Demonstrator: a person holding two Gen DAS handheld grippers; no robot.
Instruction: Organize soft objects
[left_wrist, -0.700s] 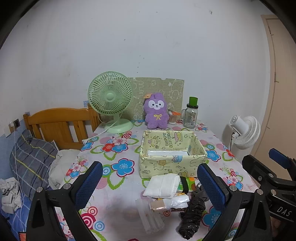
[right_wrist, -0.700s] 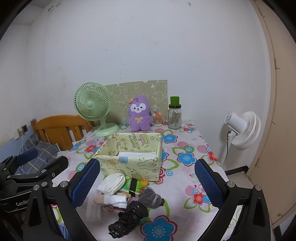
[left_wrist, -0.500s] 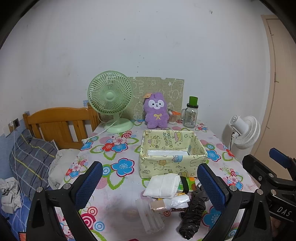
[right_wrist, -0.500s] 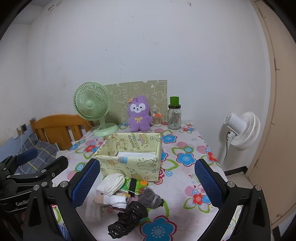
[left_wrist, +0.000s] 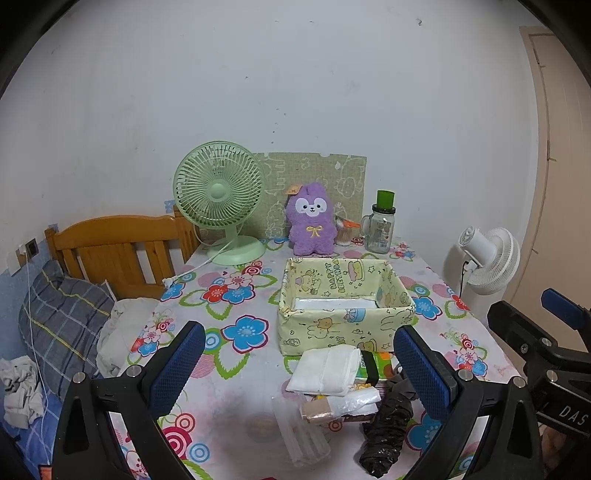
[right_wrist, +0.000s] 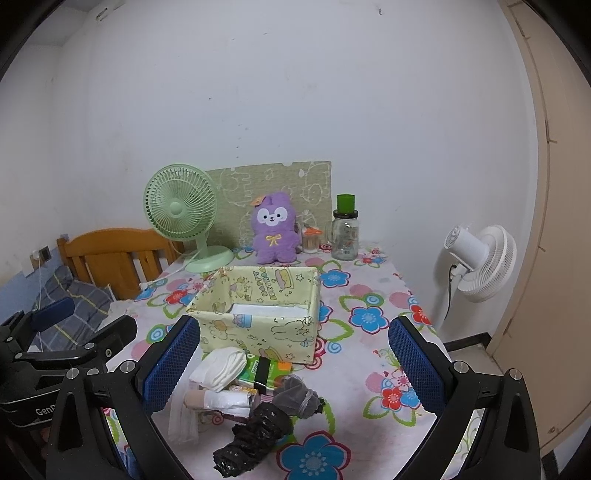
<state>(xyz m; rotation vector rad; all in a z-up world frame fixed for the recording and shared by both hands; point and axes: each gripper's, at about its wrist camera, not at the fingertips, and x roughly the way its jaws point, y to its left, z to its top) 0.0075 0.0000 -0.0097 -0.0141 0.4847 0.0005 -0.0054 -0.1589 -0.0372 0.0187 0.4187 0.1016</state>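
A yellow cartoon-print fabric box (left_wrist: 345, 317) (right_wrist: 258, 332) stands mid-table with something white lying inside. In front of it lies a pile of soft items: a folded white cloth (left_wrist: 327, 369) (right_wrist: 221, 367), a green packet (right_wrist: 267, 371), a grey bundle (right_wrist: 299, 393), a black crinkled bundle (left_wrist: 388, 424) (right_wrist: 255, 435) and a clear plastic bag (left_wrist: 299, 432). My left gripper (left_wrist: 299, 365) is open and empty above the pile. My right gripper (right_wrist: 293, 360) is open and empty above the pile too.
A green fan (left_wrist: 221, 199), a purple plush (left_wrist: 312, 225) and a glass jar with a green lid (left_wrist: 380, 229) stand at the back of the floral table (left_wrist: 236, 332). A white fan (right_wrist: 480, 262) stands right of the table. A wooden bed frame (left_wrist: 110, 254) is at left.
Both views have shifted very slightly; both grippers stay open and the pile has not moved.
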